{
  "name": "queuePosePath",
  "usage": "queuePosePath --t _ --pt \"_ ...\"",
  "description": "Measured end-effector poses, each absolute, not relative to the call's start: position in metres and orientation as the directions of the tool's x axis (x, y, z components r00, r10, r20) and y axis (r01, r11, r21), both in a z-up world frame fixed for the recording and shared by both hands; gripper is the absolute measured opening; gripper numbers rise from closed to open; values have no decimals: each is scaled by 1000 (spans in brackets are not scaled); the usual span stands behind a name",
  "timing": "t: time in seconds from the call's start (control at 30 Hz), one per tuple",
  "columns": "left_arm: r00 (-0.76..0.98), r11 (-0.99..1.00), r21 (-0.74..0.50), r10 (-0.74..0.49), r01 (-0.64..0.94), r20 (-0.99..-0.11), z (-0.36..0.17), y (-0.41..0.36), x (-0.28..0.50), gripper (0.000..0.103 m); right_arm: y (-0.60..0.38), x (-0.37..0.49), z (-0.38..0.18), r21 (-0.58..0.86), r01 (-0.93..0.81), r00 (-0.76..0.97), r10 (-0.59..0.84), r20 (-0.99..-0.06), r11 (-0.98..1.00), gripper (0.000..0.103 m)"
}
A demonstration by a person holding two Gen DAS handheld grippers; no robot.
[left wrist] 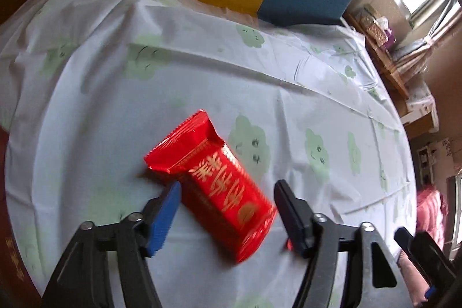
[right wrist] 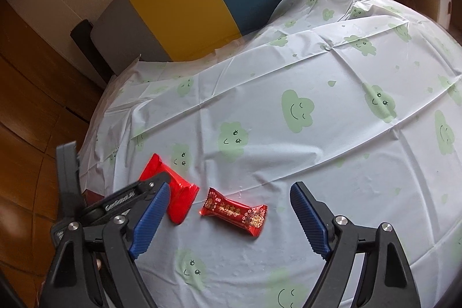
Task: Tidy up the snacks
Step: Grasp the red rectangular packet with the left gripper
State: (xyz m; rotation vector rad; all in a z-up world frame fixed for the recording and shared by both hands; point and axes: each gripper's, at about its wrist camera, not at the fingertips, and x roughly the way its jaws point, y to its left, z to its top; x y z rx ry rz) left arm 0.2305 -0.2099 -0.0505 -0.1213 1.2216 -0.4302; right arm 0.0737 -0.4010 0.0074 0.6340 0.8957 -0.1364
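Left wrist view: left gripper [left wrist: 228,210] was released, red snack pack [left wrist: 219,184] lay between its spread fingers on the tablecloth [left wrist: 288,94]. Right gripper [right wrist: 231,215] was also released, above a smaller red candy [right wrist: 234,212].

A: What do the tools look like?

B: The left gripper [left wrist: 226,214] has black angular arms, silver round screws and ribbed blue pads [left wrist: 163,218].

A: And the other?

B: The right gripper [right wrist: 228,217] is built the same: black frame, silver screws near six o'clock, ridged blue fingers [right wrist: 310,217]. White lettering marks a black arm at eight o'clock.
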Motion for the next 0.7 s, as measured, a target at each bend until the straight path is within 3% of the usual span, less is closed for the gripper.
queuePosePath --t 0.23,0.27,0.33,0.43,0.7 --pt "340 931 -121 -244 345 -908 -54 -240 233 72 -409 73 7 481 386 635 151 -757 787 86" --pt "355 931 -78 -212 357 -910 -57 -242 230 69 -409 73 6 482 388 635 151 -758 786 86" --pt "396 932 -23 -176 362 -901 -58 -240 224 53 -409 73 6 474 391 633 143 -761 789 86" --pt "413 914 -9 -193 406 -890 -55 -232 211 43 -407 75 4 457 383 626 139 -767 803 86" --pt "415 884 -47 -264 465 -871 -44 -199 158 42 -390 90 -20 381 338 539 155 -828 860 86"
